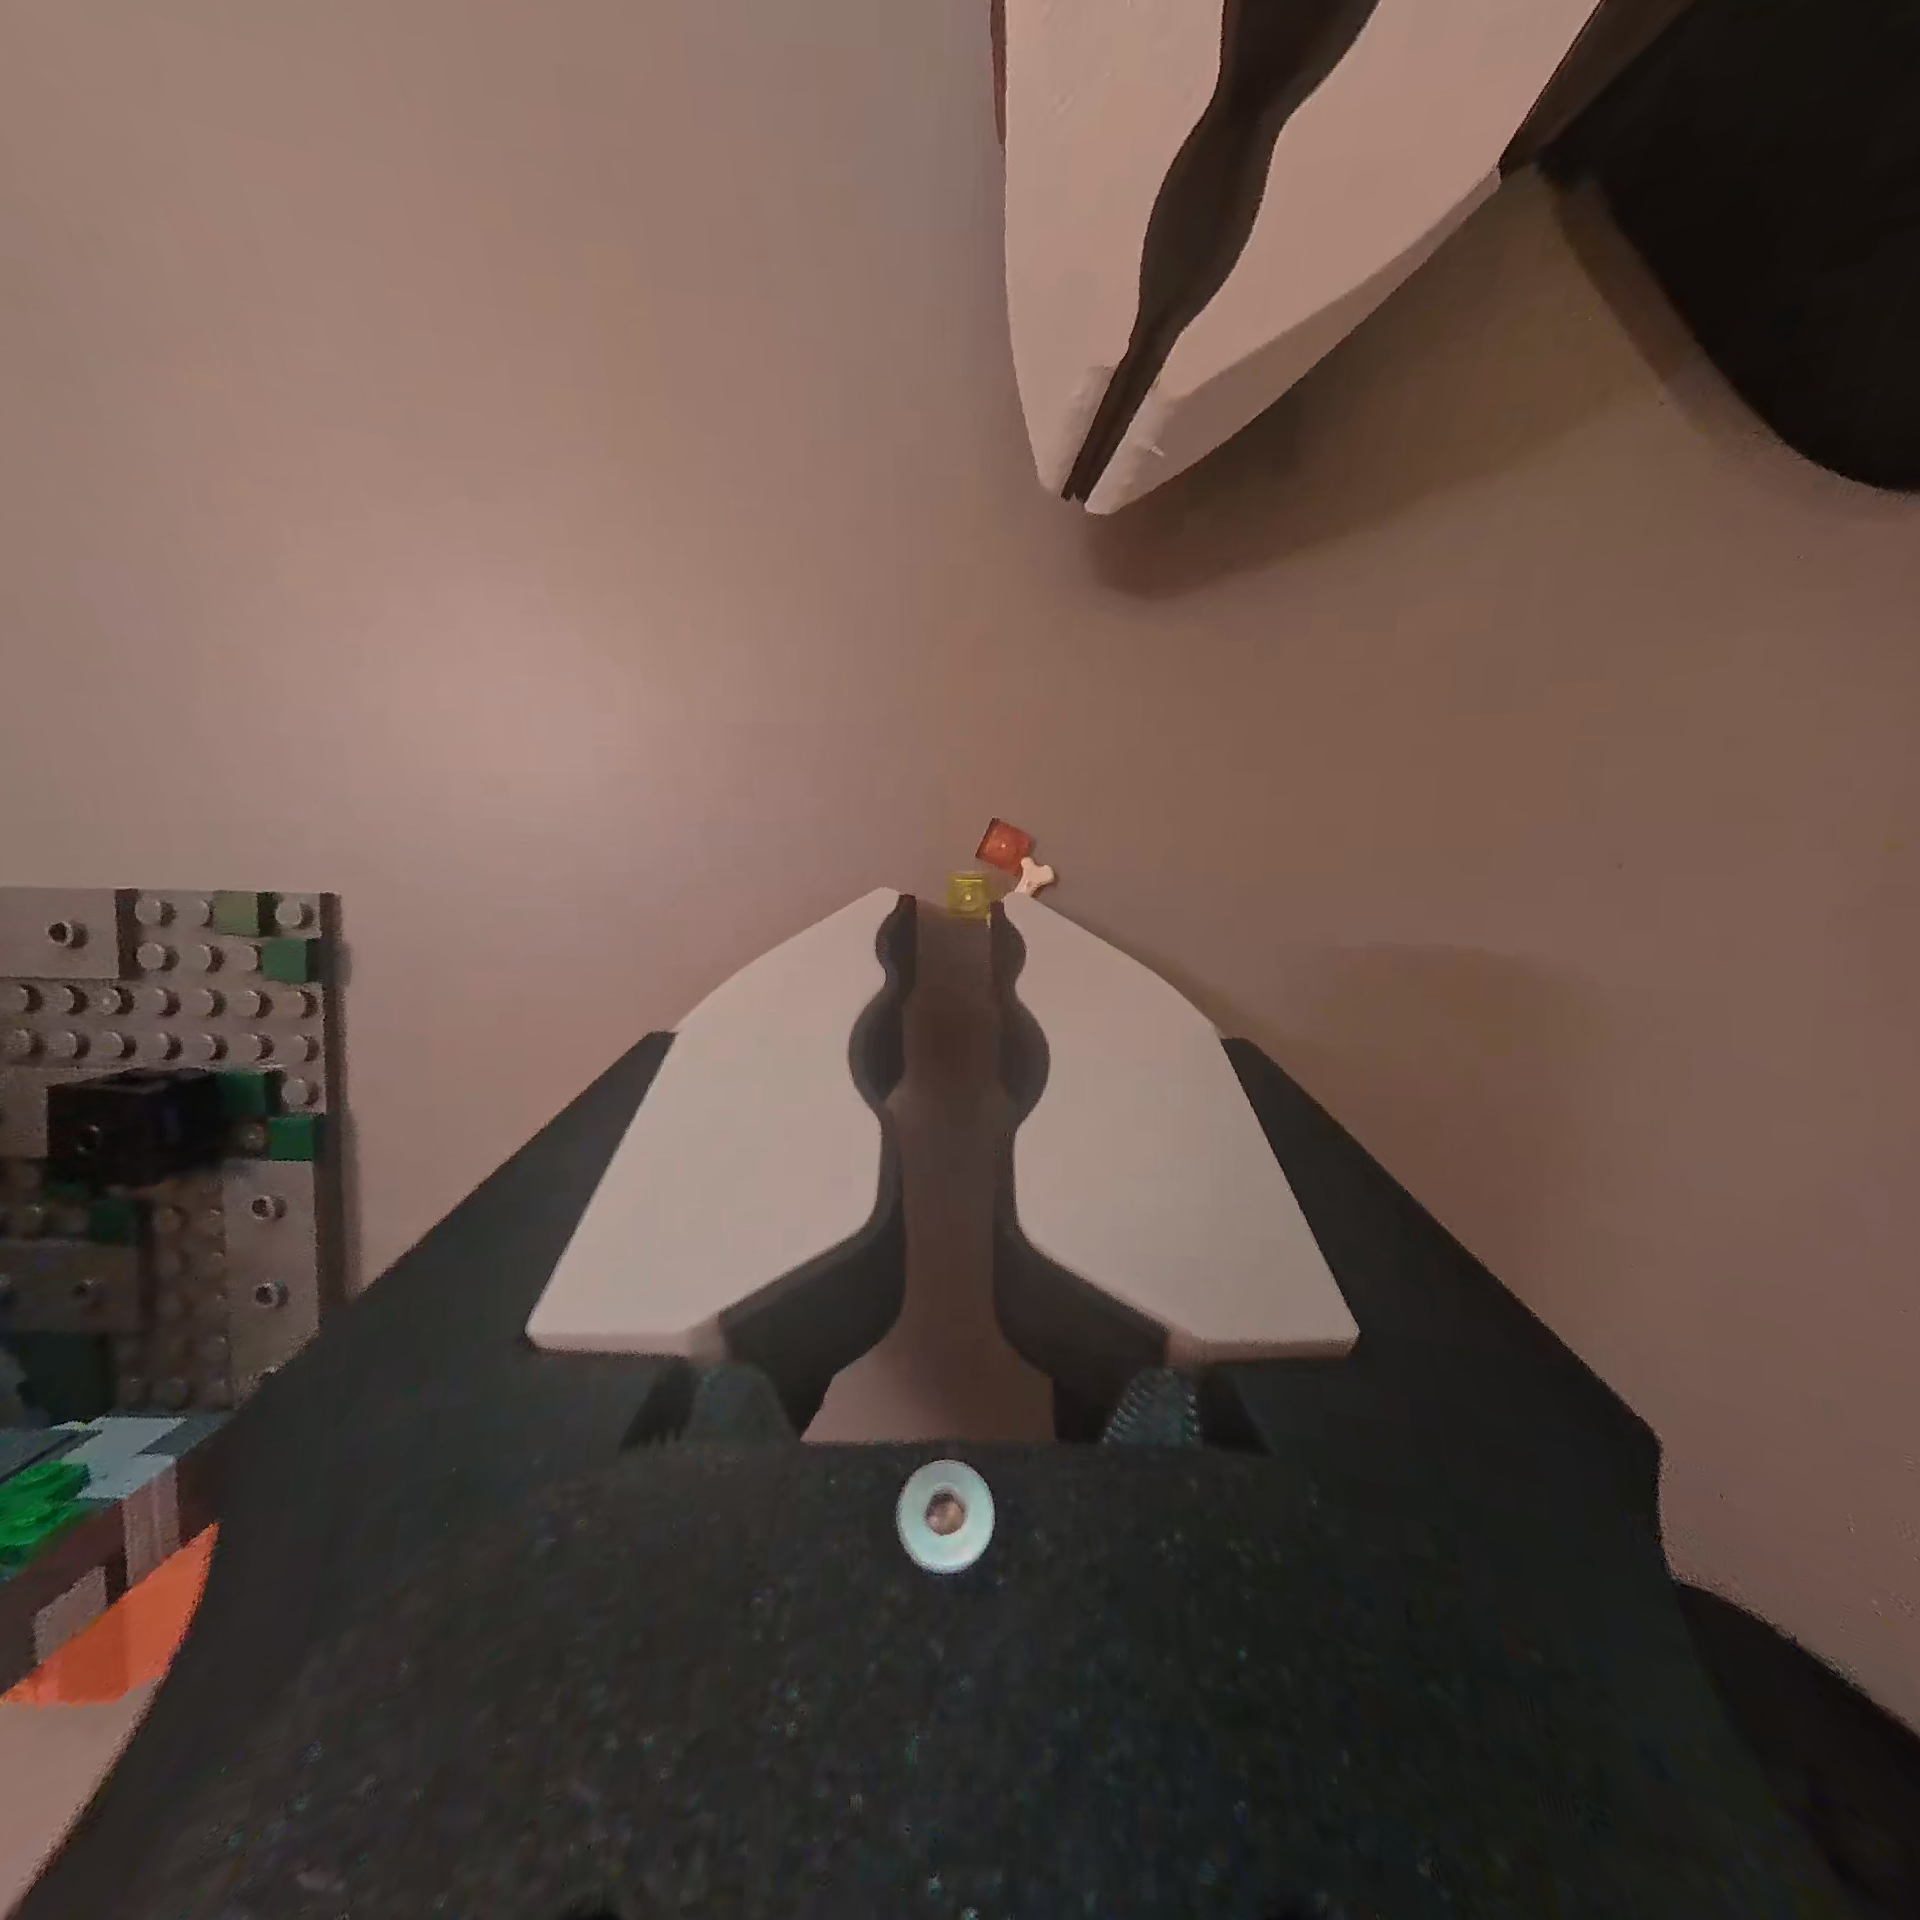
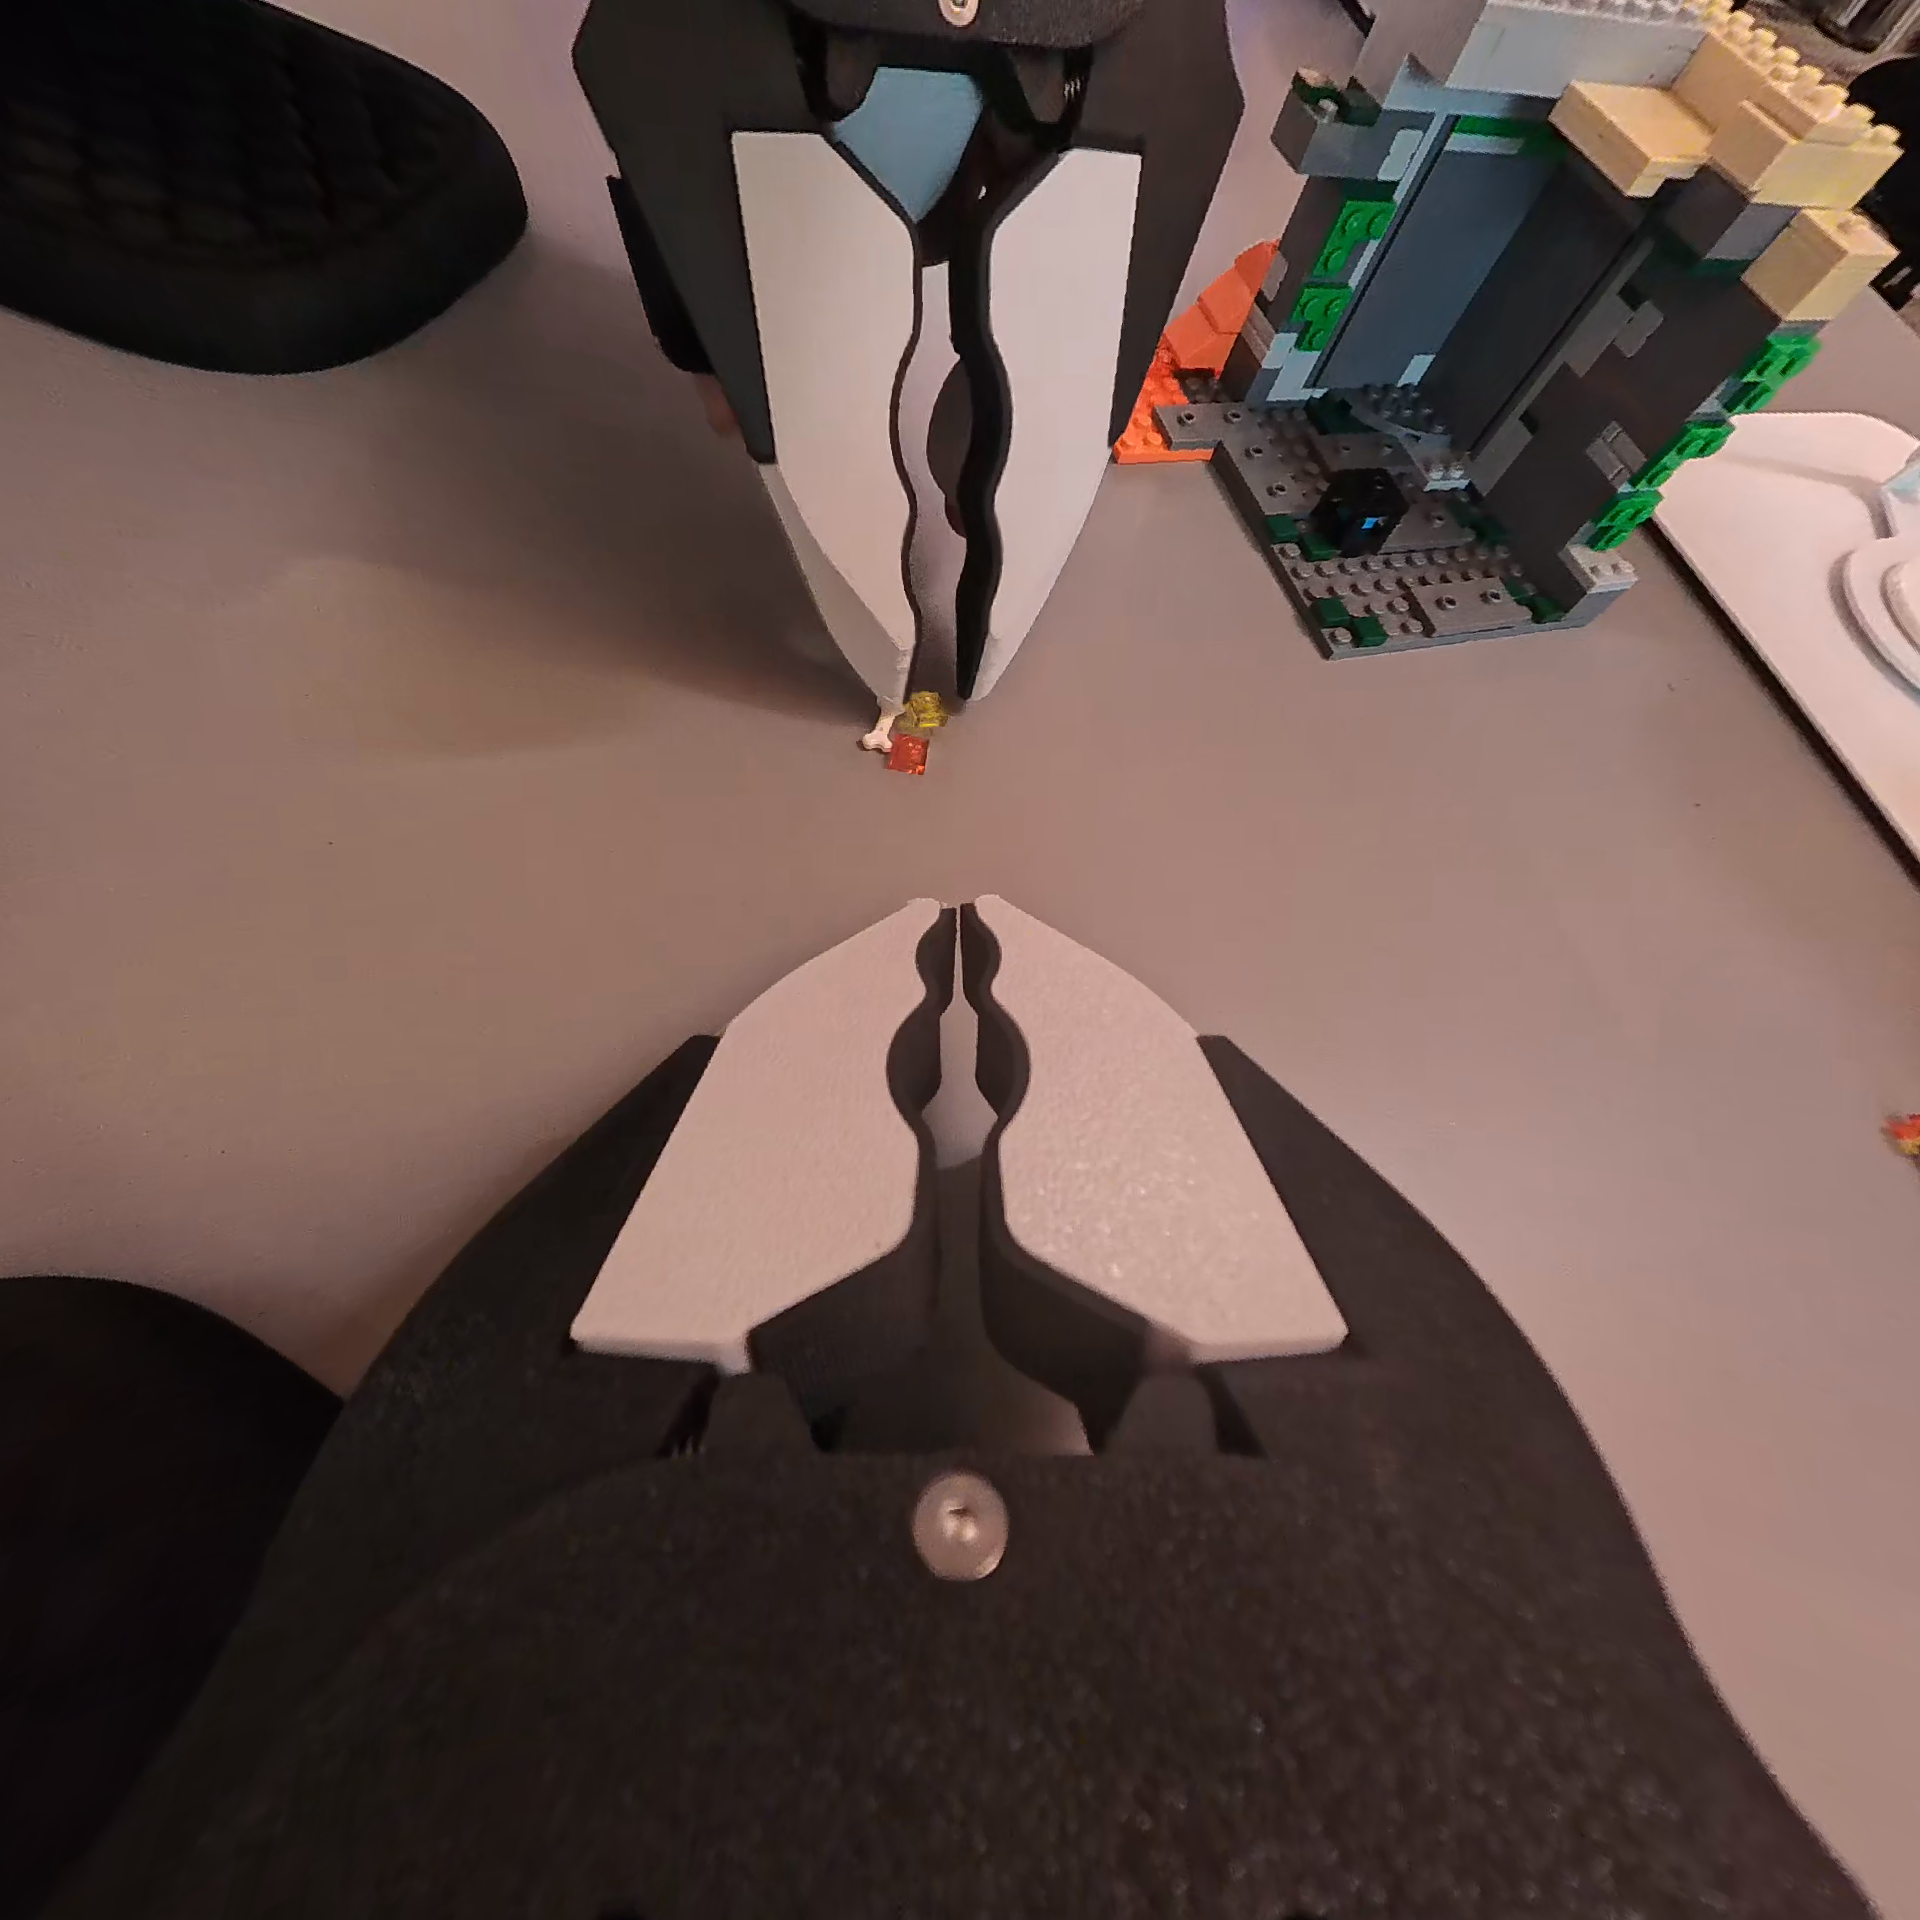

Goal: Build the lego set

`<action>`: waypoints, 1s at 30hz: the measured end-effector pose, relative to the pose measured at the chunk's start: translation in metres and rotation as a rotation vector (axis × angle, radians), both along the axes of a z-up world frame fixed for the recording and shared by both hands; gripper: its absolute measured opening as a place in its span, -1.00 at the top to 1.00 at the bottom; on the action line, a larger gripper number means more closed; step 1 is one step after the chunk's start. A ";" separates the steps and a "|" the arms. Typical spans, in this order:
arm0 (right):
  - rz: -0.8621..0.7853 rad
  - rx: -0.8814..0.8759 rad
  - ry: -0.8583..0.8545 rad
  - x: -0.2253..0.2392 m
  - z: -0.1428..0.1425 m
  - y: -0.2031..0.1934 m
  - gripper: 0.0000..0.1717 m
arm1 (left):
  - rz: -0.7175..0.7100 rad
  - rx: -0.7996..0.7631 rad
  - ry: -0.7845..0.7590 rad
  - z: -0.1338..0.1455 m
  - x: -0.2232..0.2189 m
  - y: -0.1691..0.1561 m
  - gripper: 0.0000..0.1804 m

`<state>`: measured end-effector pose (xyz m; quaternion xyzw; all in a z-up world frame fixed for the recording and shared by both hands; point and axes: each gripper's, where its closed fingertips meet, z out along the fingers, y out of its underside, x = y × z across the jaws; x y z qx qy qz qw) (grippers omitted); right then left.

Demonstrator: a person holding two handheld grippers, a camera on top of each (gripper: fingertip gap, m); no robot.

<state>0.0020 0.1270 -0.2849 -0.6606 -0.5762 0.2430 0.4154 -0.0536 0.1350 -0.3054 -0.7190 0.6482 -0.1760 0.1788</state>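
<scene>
The left gripper (image 1: 954, 906) points its tips down at the table (image 1: 520, 623), jaws a little spread. A small transparent yellow brick (image 1: 968, 895) lies at the tips, near the right finger; no pad clearly presses it. Just beyond lie a transparent orange-red brick (image 1: 1006, 844) and a tiny white bone piece (image 1: 1036, 876), close together. The right gripper (image 2: 957, 908) hovers well apart from them, jaws pressed together on nothing. A grey and green brick building (image 2: 1507, 343) stands at the side.
</scene>
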 end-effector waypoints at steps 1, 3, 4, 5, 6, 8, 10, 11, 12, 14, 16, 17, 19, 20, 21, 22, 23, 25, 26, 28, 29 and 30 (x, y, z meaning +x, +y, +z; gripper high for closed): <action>0.000 0.001 -0.001 0.000 0.000 0.000 1.00 | 0.001 0.000 0.002 0.000 -0.001 0.000 0.85; 0.000 0.002 -0.003 0.000 0.000 0.000 0.99 | -0.001 0.005 -0.002 0.001 -0.001 0.000 0.83; 0.001 0.003 -0.004 0.000 -0.001 0.000 0.99 | 0.000 0.006 -0.008 0.003 -0.001 -0.001 0.82; 0.001 0.003 -0.004 0.000 -0.001 0.000 0.99 | 0.002 0.005 -0.013 0.004 -0.001 -0.001 0.81; 0.000 0.002 -0.005 0.000 -0.001 0.000 0.99 | 0.003 0.006 -0.017 0.005 -0.002 -0.002 0.81; 0.001 0.003 -0.007 0.000 -0.001 0.000 0.99 | 0.005 0.014 -0.018 0.006 -0.003 -0.001 0.79; 0.000 0.004 -0.008 0.000 -0.001 0.000 0.99 | 0.006 0.020 -0.021 0.007 -0.003 -0.001 0.79; -0.001 0.005 -0.008 0.000 -0.001 0.000 0.99 | 0.007 0.025 -0.022 0.006 -0.003 -0.001 0.79; -0.001 0.005 -0.005 -0.001 -0.001 0.000 1.00 | 0.008 0.026 -0.022 0.006 -0.003 -0.001 0.79; 0.003 0.010 0.012 -0.003 0.002 -0.002 1.00 | 0.011 0.031 -0.026 0.004 -0.001 0.000 0.80; 0.016 0.013 0.036 -0.009 0.007 -0.005 1.00 | 0.010 0.039 -0.038 0.004 0.002 0.002 0.80; 0.029 0.009 0.049 -0.013 0.008 -0.006 1.00 | 0.006 0.038 -0.035 0.004 0.003 0.002 0.80; 0.031 0.007 0.040 -0.022 0.007 -0.002 1.00 | -0.004 0.047 -0.011 0.002 0.004 0.004 0.79; 0.025 0.015 0.023 -0.025 0.006 0.002 1.00 | -0.007 0.055 -0.005 0.002 0.005 0.006 0.79; 0.027 0.020 0.017 -0.029 0.005 0.005 1.00 | -0.009 0.056 -0.005 0.002 0.006 0.006 0.79; 0.033 0.013 0.016 -0.033 0.004 0.007 1.00 | -0.010 0.054 -0.007 0.003 0.007 0.006 0.79; 0.039 -0.002 0.008 -0.037 0.003 0.009 1.00 | -0.011 0.055 -0.009 0.003 0.008 0.006 0.79; 0.048 -0.011 -0.016 -0.042 -0.002 0.013 1.00 | -0.012 0.062 -0.010 0.004 0.009 0.007 0.79; 0.055 -0.008 -0.022 -0.045 -0.002 0.014 1.00 | -0.012 0.064 -0.012 0.005 0.009 0.008 0.79; 0.072 -0.013 -0.044 -0.049 -0.004 0.014 1.00 | -0.010 0.067 -0.017 0.006 0.008 0.008 0.79; 0.076 -0.009 -0.060 -0.049 -0.006 0.015 1.00 | -0.011 0.068 -0.021 0.007 0.008 0.009 0.79; 0.083 -0.004 -0.075 -0.050 -0.008 0.015 1.00 | -0.011 0.068 -0.024 0.008 0.007 0.009 0.79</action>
